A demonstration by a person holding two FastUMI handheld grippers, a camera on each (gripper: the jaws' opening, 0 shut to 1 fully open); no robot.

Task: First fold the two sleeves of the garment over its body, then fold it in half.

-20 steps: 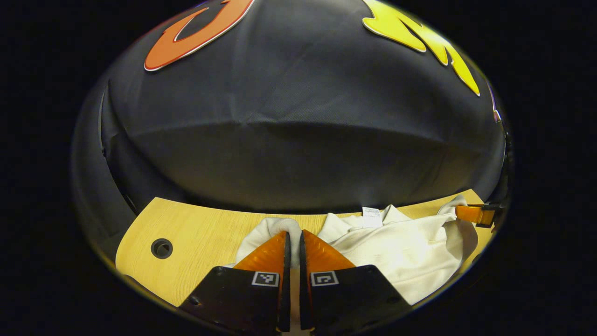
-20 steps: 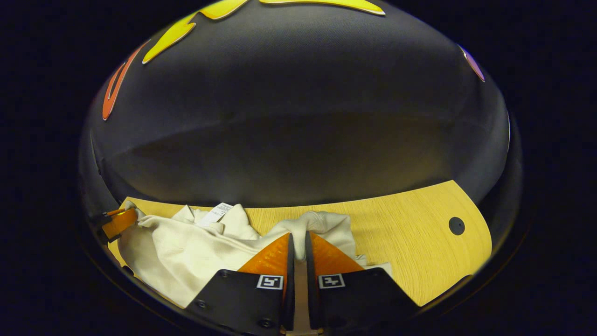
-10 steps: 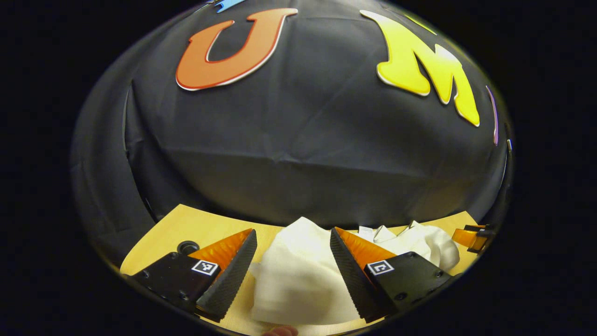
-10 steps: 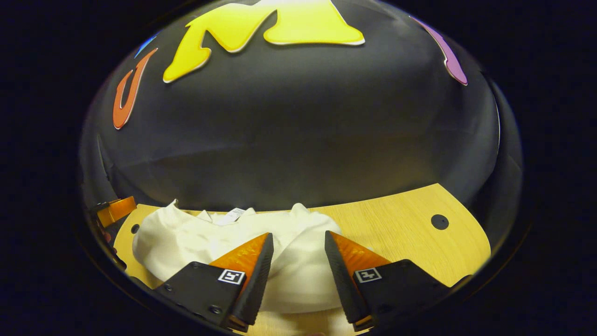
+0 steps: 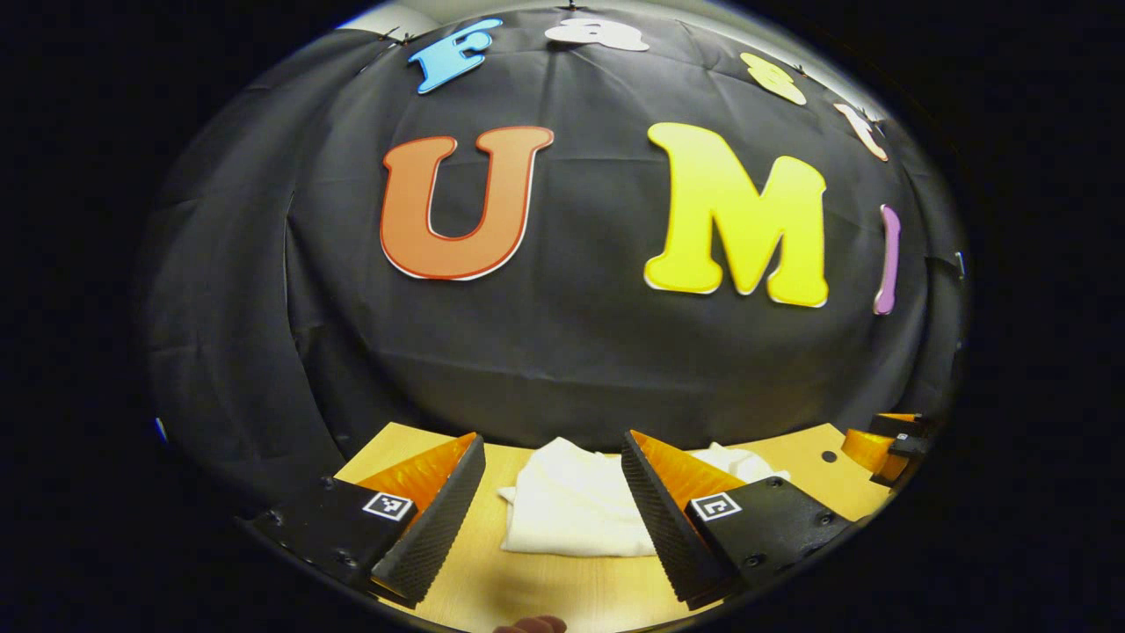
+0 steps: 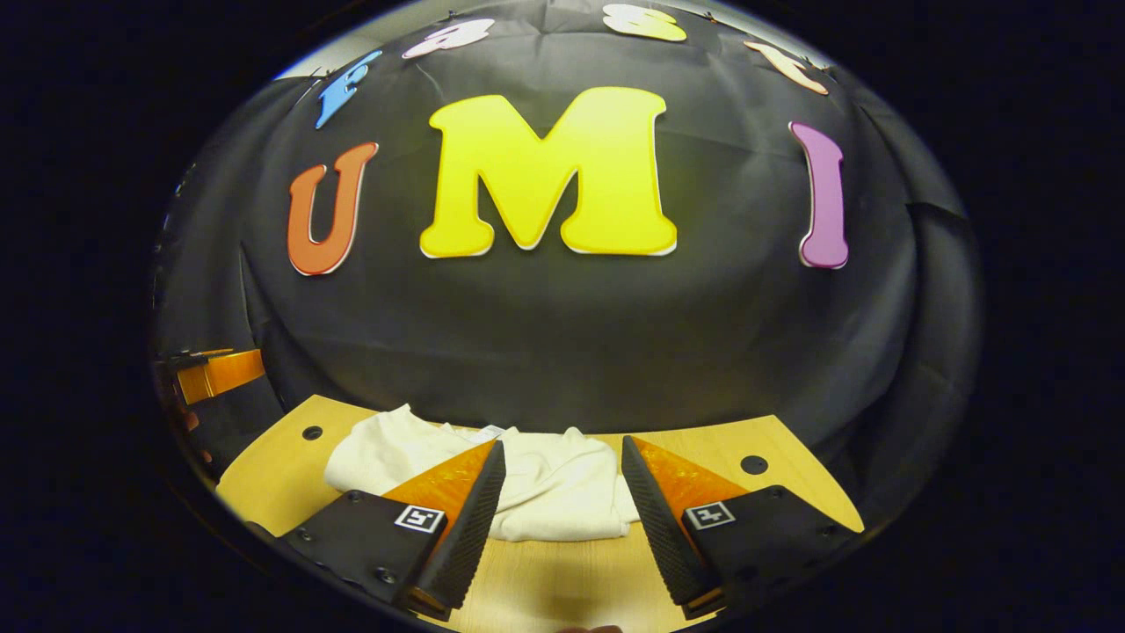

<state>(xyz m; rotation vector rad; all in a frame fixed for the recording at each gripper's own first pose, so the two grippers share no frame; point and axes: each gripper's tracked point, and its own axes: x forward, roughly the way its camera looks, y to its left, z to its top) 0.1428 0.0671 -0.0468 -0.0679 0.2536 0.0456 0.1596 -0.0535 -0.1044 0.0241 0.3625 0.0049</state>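
The garment (image 5: 571, 514) lay folded on the table (image 5: 545, 589), low in the frame, between the spread fingers of the left gripper (image 5: 552, 448). In the right gripper view it (image 6: 536, 492) lay likewise between the right gripper (image 6: 562, 453) fingers, also apart.

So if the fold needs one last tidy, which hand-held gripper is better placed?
Near even; left, marginally. The left hand-held gripper and right hand-held gripper are both open, the folded garment lying ahead between their fingers; the left view shows a garment corner clearly.

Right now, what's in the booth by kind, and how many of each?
Garment, white, folded on the table: 1
Table, wooden: 1
Grippers, jaws open: 2, left gripper and right gripper
Total: 4
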